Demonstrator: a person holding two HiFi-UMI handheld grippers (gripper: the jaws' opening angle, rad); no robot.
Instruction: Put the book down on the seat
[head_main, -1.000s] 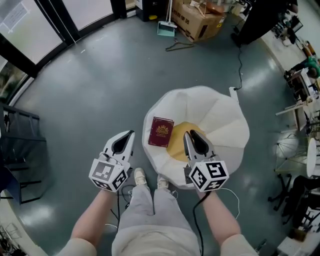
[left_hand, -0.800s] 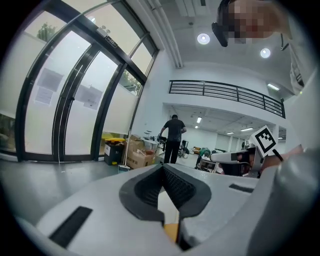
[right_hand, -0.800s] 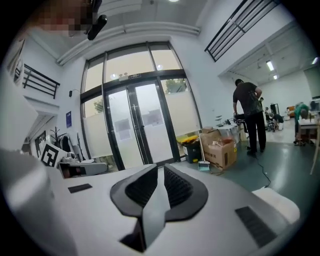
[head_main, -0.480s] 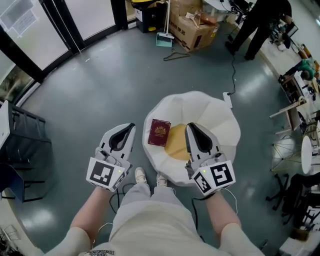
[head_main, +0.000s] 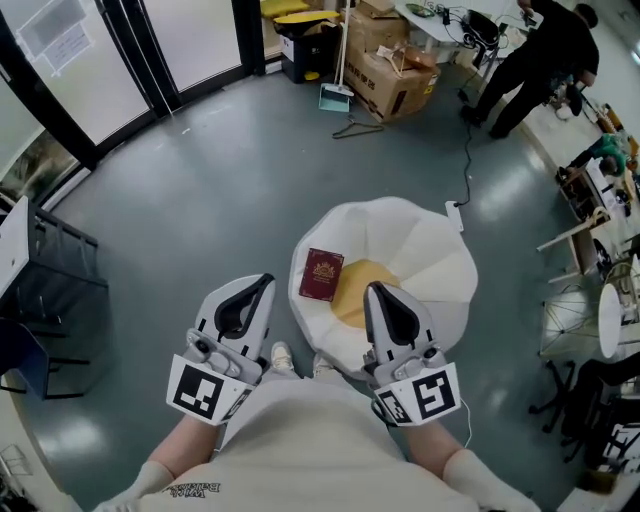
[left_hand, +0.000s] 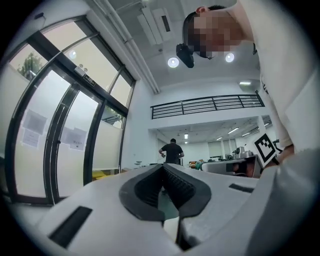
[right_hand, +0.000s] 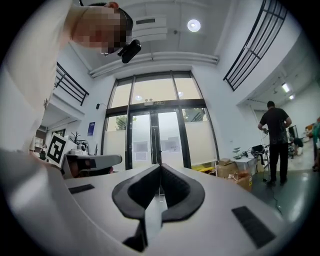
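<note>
I judge the job done: the book (head_main: 321, 275) lies flat on the seat (head_main: 440, 255), on its left part beside the yellow cushion (head_main: 355, 292). Nothing is left to place. My left gripper (head_main: 264, 281) and right gripper (head_main: 374, 289) are both closed and empty at the seat's near edge, clear of the book.

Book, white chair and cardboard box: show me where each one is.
book (head_main: 321, 275), head view, middle of its red cover.
white chair (head_main: 420, 245), head view, bare white shell of its back.
cardboard box (head_main: 385, 85), head view, its front side.
</note>
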